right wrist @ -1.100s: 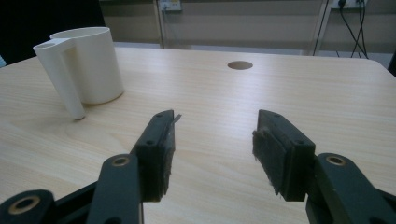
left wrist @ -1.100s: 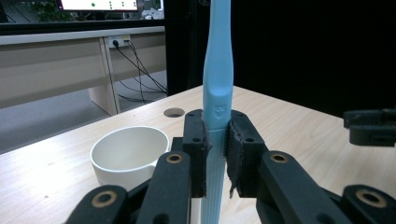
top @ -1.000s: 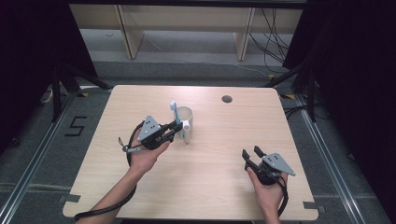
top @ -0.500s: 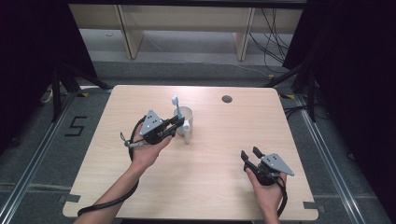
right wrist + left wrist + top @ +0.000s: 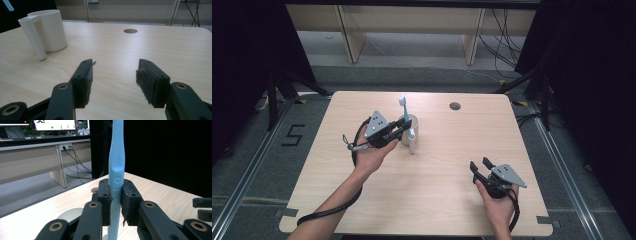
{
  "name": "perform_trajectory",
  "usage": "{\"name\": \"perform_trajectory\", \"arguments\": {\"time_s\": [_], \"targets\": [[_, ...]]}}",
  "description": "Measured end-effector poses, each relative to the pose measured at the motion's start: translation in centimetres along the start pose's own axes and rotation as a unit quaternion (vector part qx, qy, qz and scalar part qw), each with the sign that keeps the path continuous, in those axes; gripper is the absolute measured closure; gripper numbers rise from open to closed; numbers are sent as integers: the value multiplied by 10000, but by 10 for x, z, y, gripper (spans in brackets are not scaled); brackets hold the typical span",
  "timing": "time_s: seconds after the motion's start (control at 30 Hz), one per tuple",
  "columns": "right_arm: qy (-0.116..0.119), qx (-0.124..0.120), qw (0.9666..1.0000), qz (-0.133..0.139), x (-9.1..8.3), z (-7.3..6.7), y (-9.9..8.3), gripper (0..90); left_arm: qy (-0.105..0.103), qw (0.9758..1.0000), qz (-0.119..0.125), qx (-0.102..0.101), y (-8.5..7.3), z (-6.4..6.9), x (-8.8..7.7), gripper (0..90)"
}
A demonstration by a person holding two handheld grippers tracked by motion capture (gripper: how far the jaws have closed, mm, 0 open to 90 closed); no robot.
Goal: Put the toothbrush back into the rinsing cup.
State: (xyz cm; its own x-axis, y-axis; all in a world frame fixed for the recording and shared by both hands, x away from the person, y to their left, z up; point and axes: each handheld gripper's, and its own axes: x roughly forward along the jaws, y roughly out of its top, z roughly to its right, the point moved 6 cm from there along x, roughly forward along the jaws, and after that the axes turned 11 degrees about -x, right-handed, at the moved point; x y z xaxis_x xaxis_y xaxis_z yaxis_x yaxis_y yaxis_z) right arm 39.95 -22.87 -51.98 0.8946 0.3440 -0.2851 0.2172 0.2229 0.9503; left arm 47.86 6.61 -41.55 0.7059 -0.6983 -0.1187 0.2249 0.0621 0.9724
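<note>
A light blue toothbrush (image 5: pixel 403 108) stands upright over a cream mug (image 5: pixel 408 126) near the table's middle. My left gripper (image 5: pixel 402 127) is shut on its handle, and in the left gripper view both pads clamp the blue toothbrush (image 5: pixel 116 170), with the mug's rim (image 5: pixel 70 213) below the jaws. The mug (image 5: pixel 48 28) has a long straight handle (image 5: pixel 33 37) that reaches down to the table. My right gripper (image 5: pixel 480 166) rests at the table's front right, held in a hand; its jaws stand open with nothing between them (image 5: pixel 113 82).
The wooden table (image 5: pixel 432 195) has a round cable hole (image 5: pixel 455 106) at the back right. Shelving legs and loose cables stand on the floor beyond the far edge. A black cable trails from my left gripper along the forearm.
My left gripper has risen a little with the toothbrush, lifting it higher over the mug. The right gripper has stayed where it was.
</note>
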Motion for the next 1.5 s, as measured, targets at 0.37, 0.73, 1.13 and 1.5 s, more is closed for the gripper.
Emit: {"name": "perform_trajectory", "arguments": {"time_s": [0.37,0.73,1.13,1.5], "targets": [[81,169,9998,-19,-1,1,1,471,41,10000,-62,-2,-3,-2,8,783],[-8,98,9999,-43,-2,2,0,471,79,9999,-114,-30,-9,-4,14,783],[-29,67,10000,2,-1,3,0,471,104,9998,-157,-36,-16,-7,18,783],[72,174,9998,-67,-1,1,-1,472,120,9997,-192,-48,-24,-10,21,782]]}}
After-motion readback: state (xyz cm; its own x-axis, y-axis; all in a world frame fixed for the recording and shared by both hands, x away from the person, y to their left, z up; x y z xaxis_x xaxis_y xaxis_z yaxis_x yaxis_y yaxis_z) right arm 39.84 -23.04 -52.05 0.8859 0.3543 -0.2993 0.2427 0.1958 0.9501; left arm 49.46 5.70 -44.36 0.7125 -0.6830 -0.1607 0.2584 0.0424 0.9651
